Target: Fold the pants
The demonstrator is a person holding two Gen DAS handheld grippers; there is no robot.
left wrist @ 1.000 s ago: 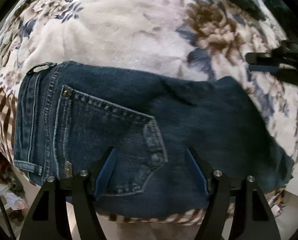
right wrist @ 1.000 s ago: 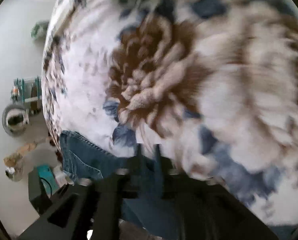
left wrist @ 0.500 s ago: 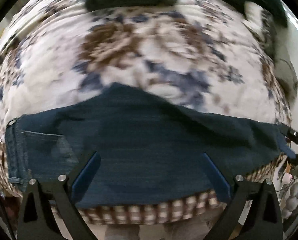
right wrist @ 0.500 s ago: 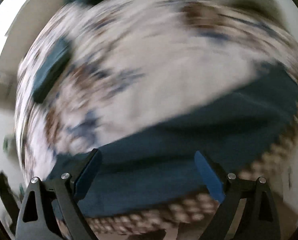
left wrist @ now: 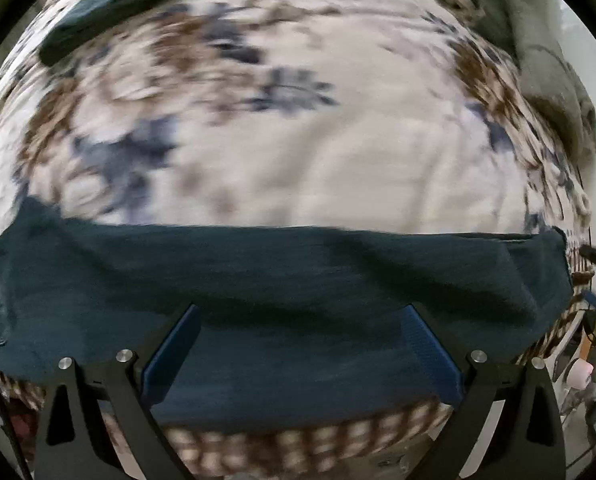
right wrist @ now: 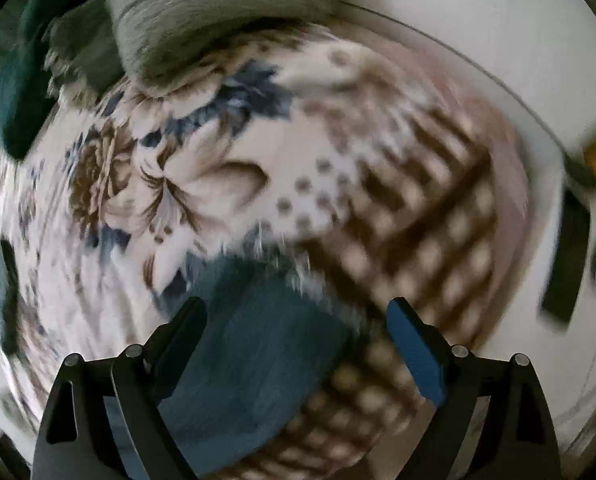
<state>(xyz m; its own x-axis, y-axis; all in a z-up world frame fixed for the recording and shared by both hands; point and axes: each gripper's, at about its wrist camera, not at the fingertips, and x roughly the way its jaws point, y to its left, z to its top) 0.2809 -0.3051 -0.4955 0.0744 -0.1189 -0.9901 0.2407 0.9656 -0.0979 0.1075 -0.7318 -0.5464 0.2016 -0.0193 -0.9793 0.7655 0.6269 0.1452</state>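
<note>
Floral bed blanket (left wrist: pixel 378 152) under jeans (left wrist: pixel 281 280) stretched sideways.
Left gripper (left wrist: pixel 302 344) mid-leg, right gripper (right wrist: pixel 298 340) over hem; both jaws wide, empty.

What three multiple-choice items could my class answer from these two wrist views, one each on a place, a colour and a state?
1. Where do the jeans lie?
A. Along the near edge of the floral blanket
B. On the floor
C. In a basket

2. What colour are the pads on the left gripper fingers?
A. Red
B. Blue
C. White

3. How does the right gripper stand?
A. Shut on the jeans
B. Shut on the blanket
C. Open, holding nothing

Answers:
1 A, the denim band crosses the blanket's checked border edge.
2 B, both inner faces show blue.
3 C, its fingers stand wide apart above the cloth.
</note>
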